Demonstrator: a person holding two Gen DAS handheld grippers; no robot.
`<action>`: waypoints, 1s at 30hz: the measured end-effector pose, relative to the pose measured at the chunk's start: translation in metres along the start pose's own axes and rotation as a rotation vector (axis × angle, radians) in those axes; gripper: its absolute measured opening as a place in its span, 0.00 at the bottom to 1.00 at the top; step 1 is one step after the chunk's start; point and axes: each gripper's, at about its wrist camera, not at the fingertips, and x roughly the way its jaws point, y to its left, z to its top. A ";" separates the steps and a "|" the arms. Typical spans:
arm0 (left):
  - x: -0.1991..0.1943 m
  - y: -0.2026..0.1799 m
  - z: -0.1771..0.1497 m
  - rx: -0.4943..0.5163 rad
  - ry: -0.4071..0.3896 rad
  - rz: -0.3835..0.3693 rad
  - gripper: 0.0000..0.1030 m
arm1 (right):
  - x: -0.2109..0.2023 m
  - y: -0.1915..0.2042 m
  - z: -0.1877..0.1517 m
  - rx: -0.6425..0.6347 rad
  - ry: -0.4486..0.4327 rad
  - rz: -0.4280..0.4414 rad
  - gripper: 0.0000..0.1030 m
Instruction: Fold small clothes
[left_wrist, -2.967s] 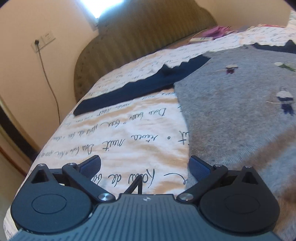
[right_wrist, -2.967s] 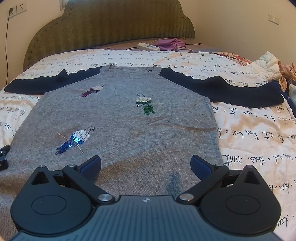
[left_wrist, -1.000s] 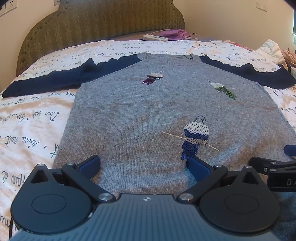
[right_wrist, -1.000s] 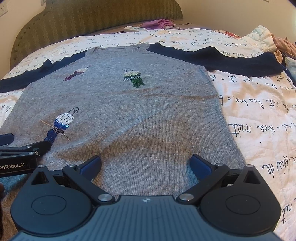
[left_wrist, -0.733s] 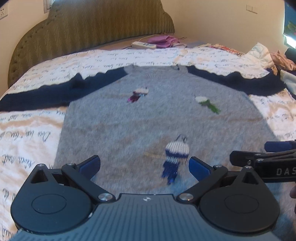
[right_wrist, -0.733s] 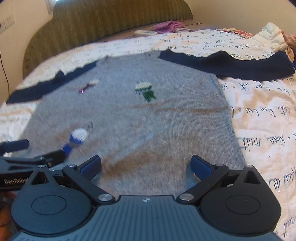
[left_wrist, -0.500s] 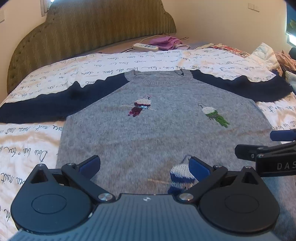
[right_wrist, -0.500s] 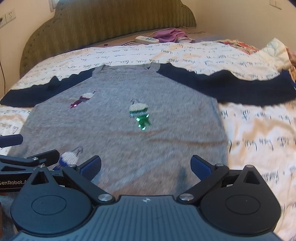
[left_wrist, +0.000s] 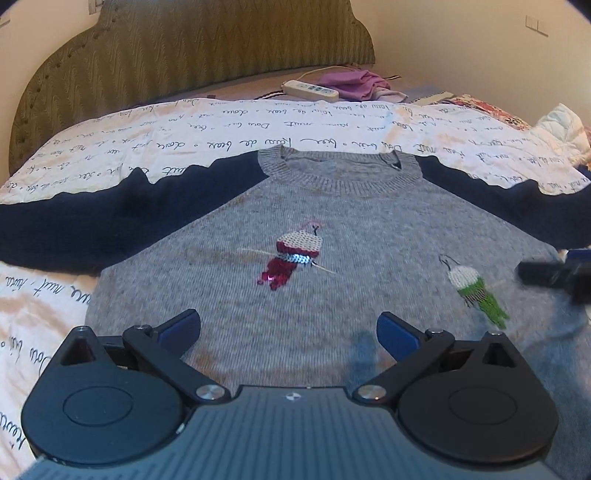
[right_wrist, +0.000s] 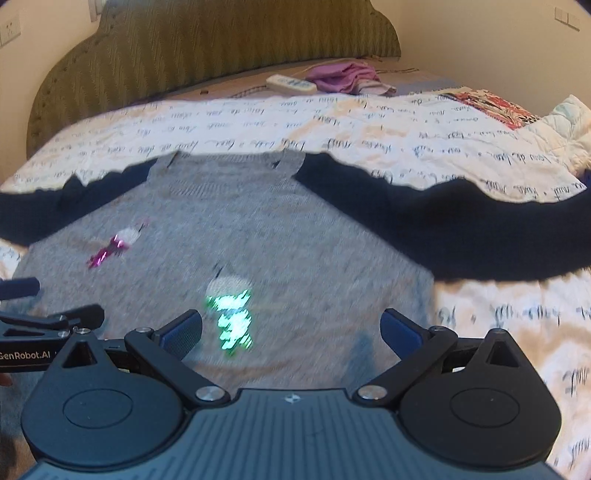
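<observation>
Both grippers, left (left_wrist: 288, 330) and right (right_wrist: 291, 330), hover fingers spread over the flat sweater (left_wrist: 332, 229); a one-layer pinch could skew the fold.

The left hand-held gripper (left_wrist: 288, 326) has its two blue fingertips wide apart and holds nothing. The right hand-held gripper (right_wrist: 290, 326) is just beside it, also spread wide and holding nothing.
</observation>
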 end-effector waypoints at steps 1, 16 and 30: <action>0.005 0.000 0.000 -0.001 0.005 0.005 1.00 | 0.000 -0.017 0.006 0.033 -0.026 0.000 1.00; 0.020 0.000 -0.022 -0.017 -0.057 -0.002 1.00 | -0.020 -0.344 -0.007 0.932 -0.341 -0.071 0.92; 0.019 0.001 -0.023 -0.031 -0.064 -0.013 1.00 | -0.003 -0.340 0.003 0.881 -0.387 -0.104 0.08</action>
